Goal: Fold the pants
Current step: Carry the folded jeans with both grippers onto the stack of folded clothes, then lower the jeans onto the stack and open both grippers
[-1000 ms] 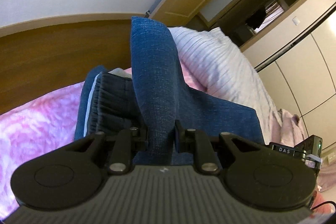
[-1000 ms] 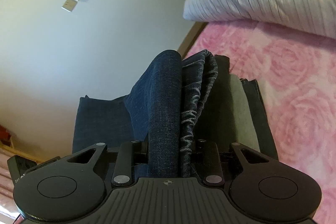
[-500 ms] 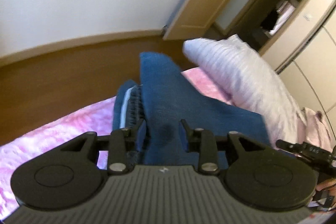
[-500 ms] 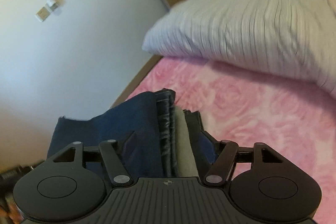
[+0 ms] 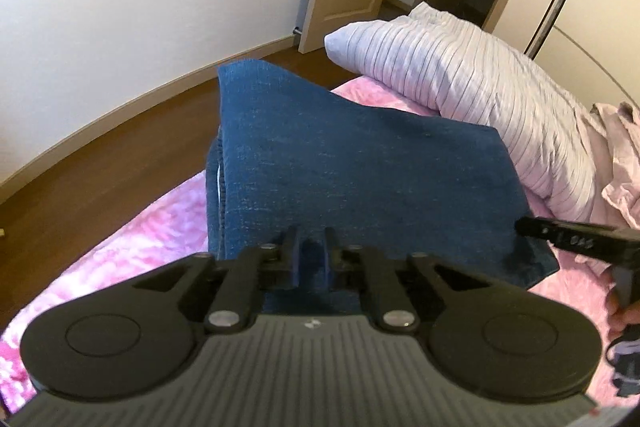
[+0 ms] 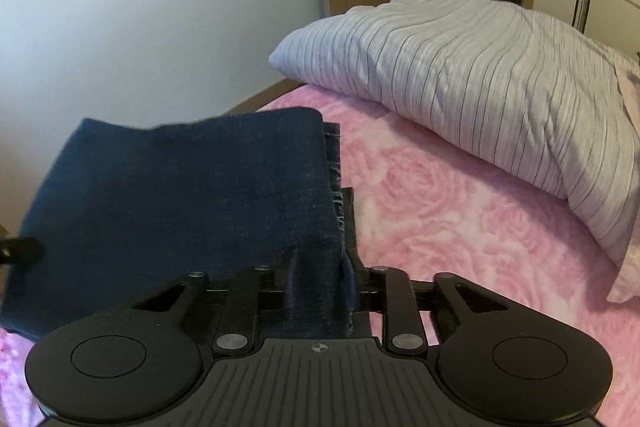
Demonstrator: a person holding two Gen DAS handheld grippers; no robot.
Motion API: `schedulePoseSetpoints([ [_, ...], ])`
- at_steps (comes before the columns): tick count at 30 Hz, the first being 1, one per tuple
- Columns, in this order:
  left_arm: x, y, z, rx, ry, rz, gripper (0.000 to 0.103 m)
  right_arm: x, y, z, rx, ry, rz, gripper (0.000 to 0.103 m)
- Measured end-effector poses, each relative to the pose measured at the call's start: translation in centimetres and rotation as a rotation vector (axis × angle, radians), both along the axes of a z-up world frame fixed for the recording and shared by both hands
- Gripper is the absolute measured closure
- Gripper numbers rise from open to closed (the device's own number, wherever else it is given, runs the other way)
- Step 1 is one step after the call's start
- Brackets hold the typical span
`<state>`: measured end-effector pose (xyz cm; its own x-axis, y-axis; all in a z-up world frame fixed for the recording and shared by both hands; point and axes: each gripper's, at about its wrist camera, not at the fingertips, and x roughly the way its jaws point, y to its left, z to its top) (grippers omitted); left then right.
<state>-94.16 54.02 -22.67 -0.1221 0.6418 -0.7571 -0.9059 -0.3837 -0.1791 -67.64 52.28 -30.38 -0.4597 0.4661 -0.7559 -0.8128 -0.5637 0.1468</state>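
Jaws of both grippers are closing on the folded pants, whose length lies across both views.

Both claws angled down, closing: left claw, right claw.

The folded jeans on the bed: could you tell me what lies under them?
The folded jeans rest on a pink rose-patterned blanket, which shows around their edges. Whatever lies directly beneath the denim is covered.
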Motion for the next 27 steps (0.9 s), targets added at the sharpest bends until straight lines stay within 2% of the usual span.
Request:
schedulePoseSetpoints([
  [1, 0.4, -0.2, 0.5, -0.007, 0.013, 0.003, 0.084, 0.4, -0.3, 0.7, 0.001, 0.012, -0.005, 0.048],
  [2, 0.9, -0.6, 1.1, -0.013, 0.022, 0.004, 0.082, 1.1, -1.0, 1.6, 0.003, 0.032, -0.005, 0.041],
  [4, 2.0, -1.5, 2.5, -0.017, 0.022, 0.010, 0.076, 2.2, -2.7, 3.2, -0.014, 0.053, 0.002, 0.038],
  [8, 4.5, -3.8, 5.7, -0.022, 0.007, 0.003, 0.065, 3.8, -5.8, 6.3, -0.057, 0.070, 0.019, 0.037],
  [10, 6.0, -5.4, 7.5, -0.031, 0.019, 0.007, 0.053, 4.6, -7.5, 7.9, -0.062, 0.078, 0.031, 0.037],
  [15, 9.8, -10.4, 12.0, -0.032, 0.023, 0.027, 0.037, 7.0, -12.0, 12.0, -0.082, 0.102, 0.090, 0.036],
  [20, 13.6, -15.9, 15.7, -0.022, 0.030, 0.028, 0.034, 9.8, -17.7, 15.9, -0.048, 0.107, 0.147, 0.036],
  [27, 19.5, -24.2, 19.3, -0.012, 0.061, 0.062, 0.027, 15.0, -25.1, 19.5, -0.055, 0.123, 0.195, 0.036],
])
